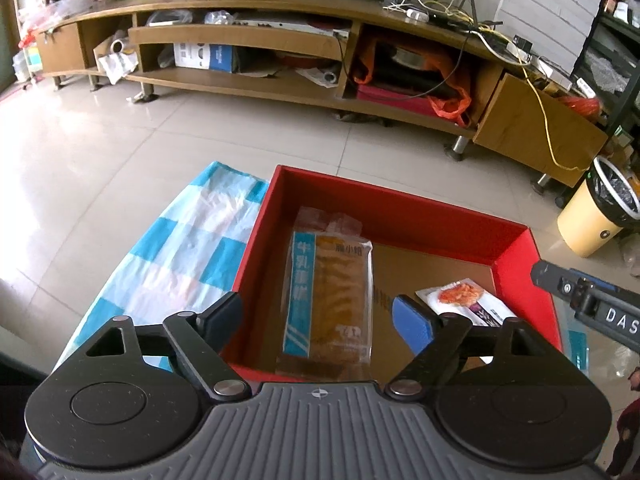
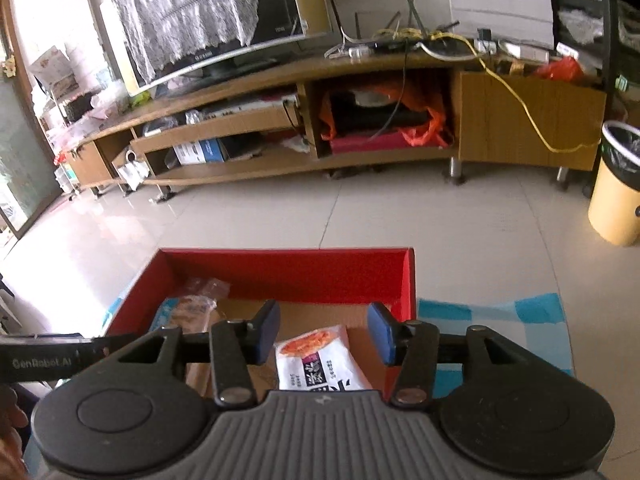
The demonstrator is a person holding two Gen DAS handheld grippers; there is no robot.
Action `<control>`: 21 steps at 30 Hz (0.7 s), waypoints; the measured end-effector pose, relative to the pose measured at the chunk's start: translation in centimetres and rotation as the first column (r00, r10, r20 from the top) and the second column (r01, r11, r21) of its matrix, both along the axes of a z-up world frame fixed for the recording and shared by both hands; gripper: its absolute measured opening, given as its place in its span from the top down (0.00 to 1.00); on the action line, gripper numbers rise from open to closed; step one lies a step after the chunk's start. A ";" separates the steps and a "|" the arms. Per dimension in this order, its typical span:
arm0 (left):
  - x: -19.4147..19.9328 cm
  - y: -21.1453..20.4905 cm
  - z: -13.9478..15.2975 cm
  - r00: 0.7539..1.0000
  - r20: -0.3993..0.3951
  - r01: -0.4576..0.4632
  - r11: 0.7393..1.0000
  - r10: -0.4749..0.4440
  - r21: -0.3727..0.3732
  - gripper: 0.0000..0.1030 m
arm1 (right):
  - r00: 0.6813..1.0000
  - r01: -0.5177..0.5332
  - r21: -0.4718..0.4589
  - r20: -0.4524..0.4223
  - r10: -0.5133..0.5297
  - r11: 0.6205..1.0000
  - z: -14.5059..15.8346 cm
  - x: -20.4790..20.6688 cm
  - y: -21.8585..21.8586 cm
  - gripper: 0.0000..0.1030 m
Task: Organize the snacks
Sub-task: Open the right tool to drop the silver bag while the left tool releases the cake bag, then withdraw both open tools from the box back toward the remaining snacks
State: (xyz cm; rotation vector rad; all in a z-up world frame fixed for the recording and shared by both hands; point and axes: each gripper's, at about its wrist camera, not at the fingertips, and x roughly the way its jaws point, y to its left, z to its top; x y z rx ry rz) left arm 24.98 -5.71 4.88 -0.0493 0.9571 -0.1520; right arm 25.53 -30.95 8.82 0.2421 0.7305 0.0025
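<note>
Two snack packets lie flat on the cardboard floor of the red box [image 1: 516,246] — a long blue-and-amber cake packet [image 1: 328,300] toward its left side, a white packet with an orange food picture [image 2: 320,360] toward its right. Left gripper [image 1: 320,320] hangs over the cake packet, jaws wide apart, nothing gripped. Right gripper [image 2: 324,332] over the white packet, jaws parted, empty. Box sits on a blue-and-white checked cloth [image 1: 192,248]; tiled floor [image 1: 160,136] and a cluttered TV stand [image 1: 248,80] beyond.

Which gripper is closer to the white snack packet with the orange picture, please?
Right. The right gripper hangs open directly over the white packet; the left gripper is over the long cake packet beside it.
</note>
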 end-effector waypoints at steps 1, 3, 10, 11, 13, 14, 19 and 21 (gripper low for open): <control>-0.3 0.2 0.1 1.000 -0.004 -0.002 1.000 0.002 -0.006 0.15 | 1.000 -0.007 -0.004 0.002 0.007 1.000 0.2 -0.2 0.2 0.51; -0.9 0.6 0.3 1.000 -0.012 -0.011 1.000 0.011 -0.018 0.15 | 1.000 -0.016 -0.011 0.006 0.017 1.000 0.7 -0.6 0.5 0.49; -3.7 2.2 0.5 0.999 -0.036 -0.006 1.000 0.005 -0.011 0.14 | 0.997 -0.074 -0.031 -0.036 0.073 0.997 0.4 -2.7 2.1 0.49; -4.1 2.5 0.4 0.999 -0.039 -0.002 1.000 0.002 -0.006 0.14 | 0.996 -0.080 -0.034 -0.037 0.079 0.996 0.4 -3.1 2.4 0.49; -4.8 2.9 0.3 0.999 -0.048 0.005 1.000 -0.005 0.003 0.13 | 0.995 -0.097 -0.037 -0.042 0.095 0.995 0.5 -3.8 2.8 0.49; -5.2 3.1 0.1 0.998 -0.055 0.007 1.000 -0.007 0.003 0.13 | 0.994 -0.104 -0.037 -0.044 0.102 0.994 0.6 -4.2 3.0 0.48; -6.5 4.0 -0.1 0.997 -0.081 0.011 1.000 -0.013 -0.016 0.12 | 0.994 -0.101 -0.003 -0.034 0.101 0.995 1.2 -6.1 3.3 0.46; -6.8 4.2 0.2 0.997 -0.071 0.012 1.000 -0.014 -0.026 0.12 | 0.996 -0.087 0.019 -0.004 0.087 0.996 2.2 -7.0 3.2 0.46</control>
